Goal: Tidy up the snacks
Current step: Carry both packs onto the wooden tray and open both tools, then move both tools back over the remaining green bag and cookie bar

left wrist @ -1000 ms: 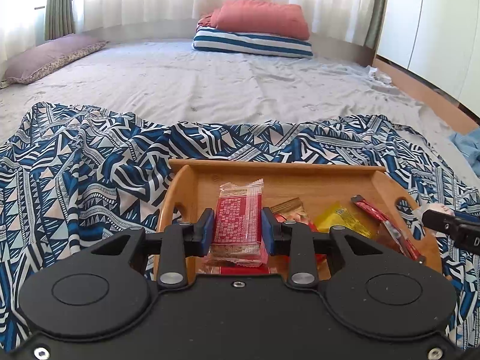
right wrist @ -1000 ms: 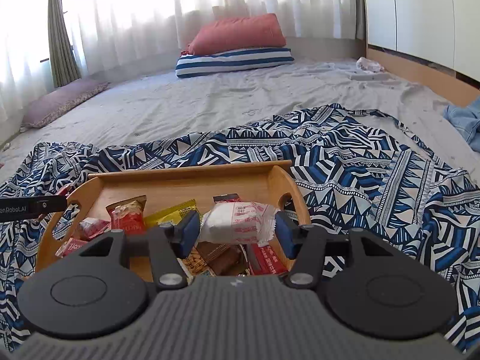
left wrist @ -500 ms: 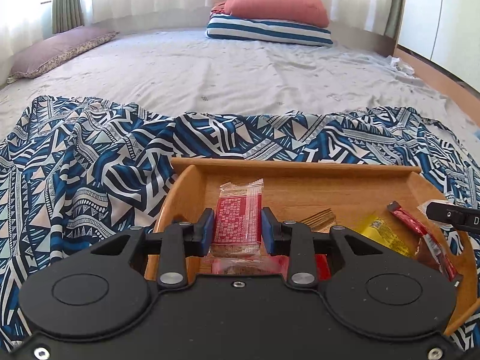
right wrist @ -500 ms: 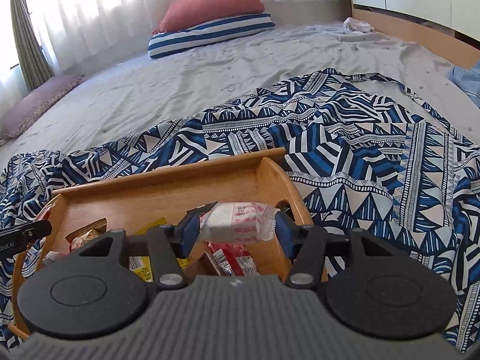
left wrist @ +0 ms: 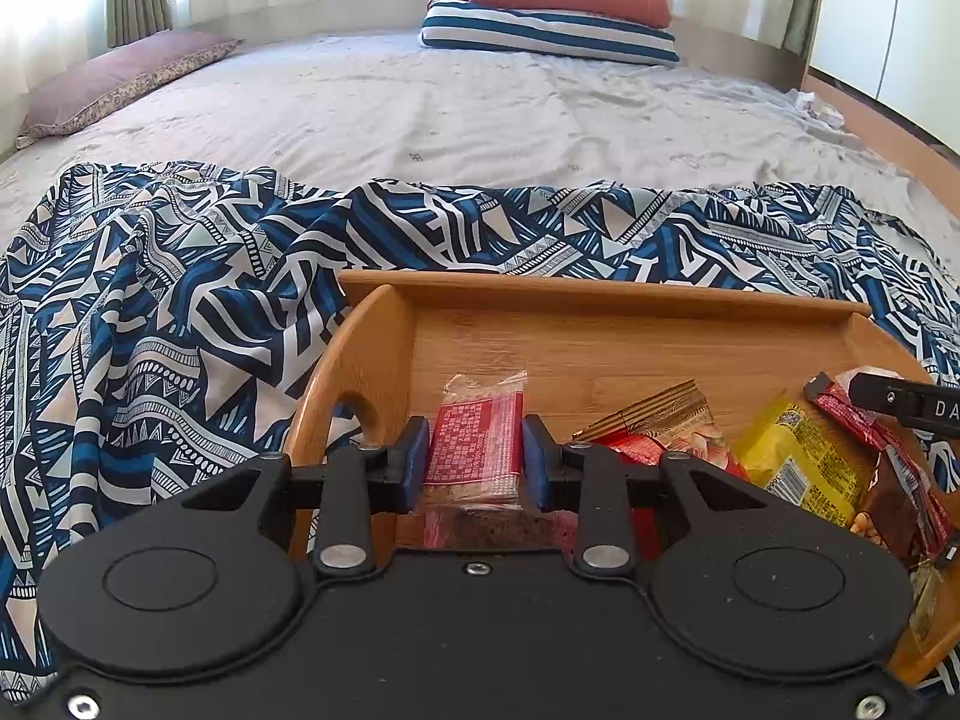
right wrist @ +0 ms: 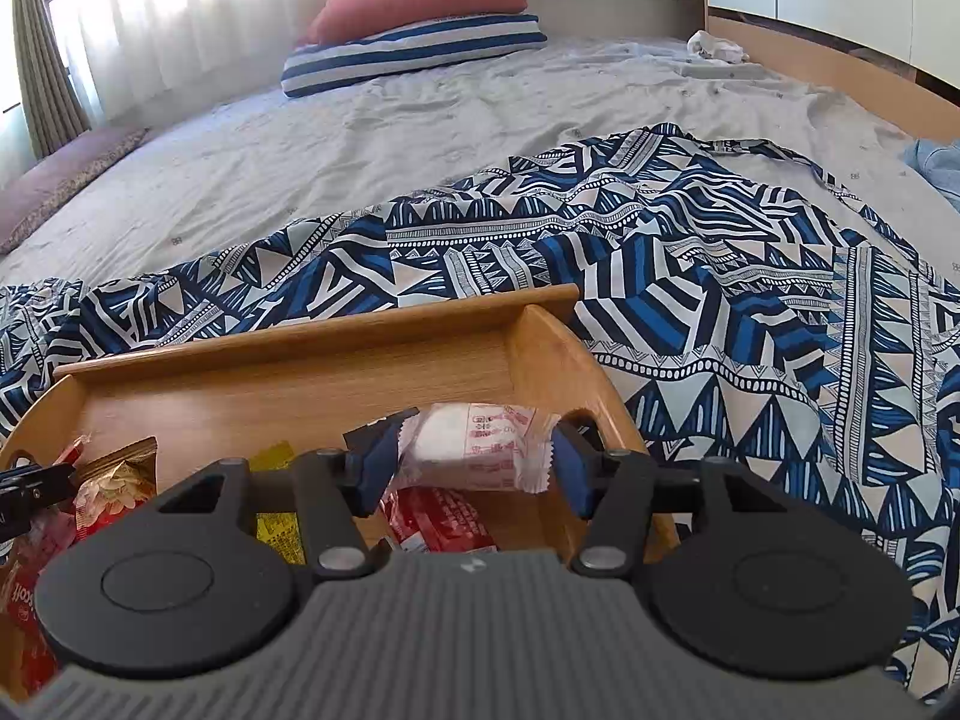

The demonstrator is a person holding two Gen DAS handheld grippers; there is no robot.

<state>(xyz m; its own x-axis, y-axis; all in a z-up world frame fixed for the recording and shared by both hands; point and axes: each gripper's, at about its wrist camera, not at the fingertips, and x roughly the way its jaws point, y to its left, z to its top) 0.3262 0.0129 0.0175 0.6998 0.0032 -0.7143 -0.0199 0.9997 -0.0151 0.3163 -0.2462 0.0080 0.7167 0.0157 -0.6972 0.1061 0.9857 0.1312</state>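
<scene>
vs 0.5 s ago: my left gripper [left wrist: 475, 463] sits lower and closer over the wooden tray [left wrist: 600, 294]; tray's far wall looms larger; red packet [left wrist: 477, 450] unchanged between the pads; my right gripper [right wrist: 471, 468] has dropped too, tray's right handle wall now just beside its right finger; white packet [right wrist: 480, 447] unchanged in grip.

Hard to see: tray's near edge is hidden under both gripper bodies; packet under the red one mostly covered, can't identify; print on wrappers unreadable; other gripper shows only as a black tip at frame edge.

Left: clenched on the red packet, upright, held over the tray's left end; gold-red bag [left wrist: 660, 426] and yellow packet [left wrist: 798, 456] lie in the tray to its right.

Right: wider gap, pads pinching the white packet's ends, held crosswise over the tray's right end; red wrapper [right wrist: 438, 519] lies below it.
</scene>
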